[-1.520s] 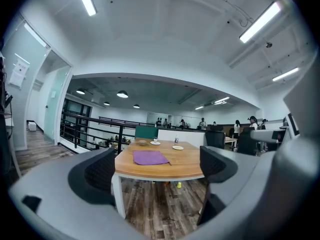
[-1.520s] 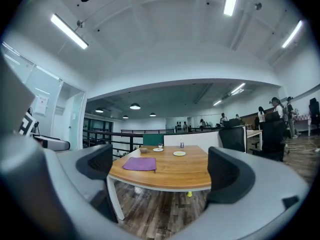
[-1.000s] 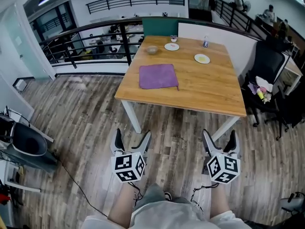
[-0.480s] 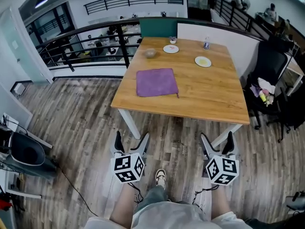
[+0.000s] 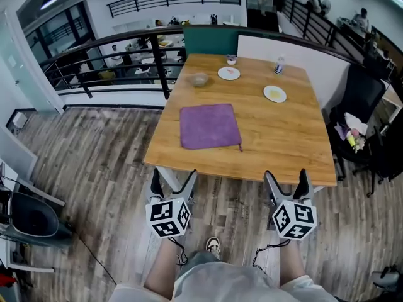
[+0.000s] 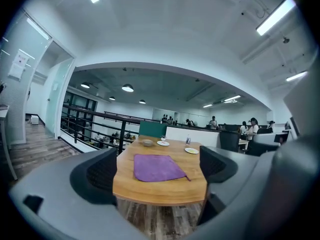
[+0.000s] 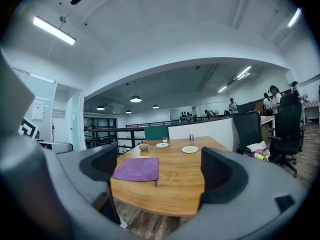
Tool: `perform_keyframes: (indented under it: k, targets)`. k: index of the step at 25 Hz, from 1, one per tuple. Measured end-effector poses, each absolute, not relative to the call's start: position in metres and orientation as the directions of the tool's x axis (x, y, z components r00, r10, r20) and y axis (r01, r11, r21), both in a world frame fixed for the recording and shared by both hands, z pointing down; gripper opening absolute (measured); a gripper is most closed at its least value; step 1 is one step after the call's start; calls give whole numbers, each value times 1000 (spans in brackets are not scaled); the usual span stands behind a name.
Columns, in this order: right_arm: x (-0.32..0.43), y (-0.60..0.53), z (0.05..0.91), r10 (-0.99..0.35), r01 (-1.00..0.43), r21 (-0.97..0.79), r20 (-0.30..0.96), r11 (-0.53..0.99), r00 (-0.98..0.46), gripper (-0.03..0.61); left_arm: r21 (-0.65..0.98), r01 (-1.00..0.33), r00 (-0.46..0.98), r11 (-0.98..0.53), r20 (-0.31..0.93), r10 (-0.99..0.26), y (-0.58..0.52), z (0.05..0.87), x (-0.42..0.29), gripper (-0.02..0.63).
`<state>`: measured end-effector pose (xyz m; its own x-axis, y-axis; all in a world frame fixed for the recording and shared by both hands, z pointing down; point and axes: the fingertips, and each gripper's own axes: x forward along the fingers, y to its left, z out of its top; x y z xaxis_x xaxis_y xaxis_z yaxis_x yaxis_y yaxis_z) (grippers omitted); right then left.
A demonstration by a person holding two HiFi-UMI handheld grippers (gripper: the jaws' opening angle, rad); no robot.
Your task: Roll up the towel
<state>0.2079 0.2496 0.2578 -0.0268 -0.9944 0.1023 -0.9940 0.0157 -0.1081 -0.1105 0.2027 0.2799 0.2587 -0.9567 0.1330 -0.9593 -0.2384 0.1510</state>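
We are only at the approach: the towel (image 5: 210, 126) lies flat and unrolled on the table (image 5: 283, 137), well ahead of us. The left gripper (image 5: 174, 176) has its fingers wide and empty; the right gripper (image 5: 286, 176), also wide, has just been closing slightly with nothing between its fingers. Next, we reckon, both must reach the towel's near edge and pinch it

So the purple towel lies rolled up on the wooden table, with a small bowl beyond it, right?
No: the purple towel lies spread flat, not rolled up, on the wooden table, with a small bowl beyond it. The head view shows this.
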Motion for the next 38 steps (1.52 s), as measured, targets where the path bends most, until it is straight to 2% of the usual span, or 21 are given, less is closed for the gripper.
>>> perform_keyframes:
  k: [10, 21, 38]
  targets:
    - [185, 155, 248, -993, -996, -82, 106, 33, -41, 523, 172, -955, 267, -240, 153, -951, 110, 289, -138, 522]
    - [202, 91, 265, -986, -997, -75, 164, 7, -19, 509, 193, -950, 284, -247, 200, -938, 43, 311, -126, 522]
    - [240, -92, 271, -968, -976, -144, 168, 163, -187, 500, 149, -982, 146, -114, 227, -963, -84, 298, -86, 520]
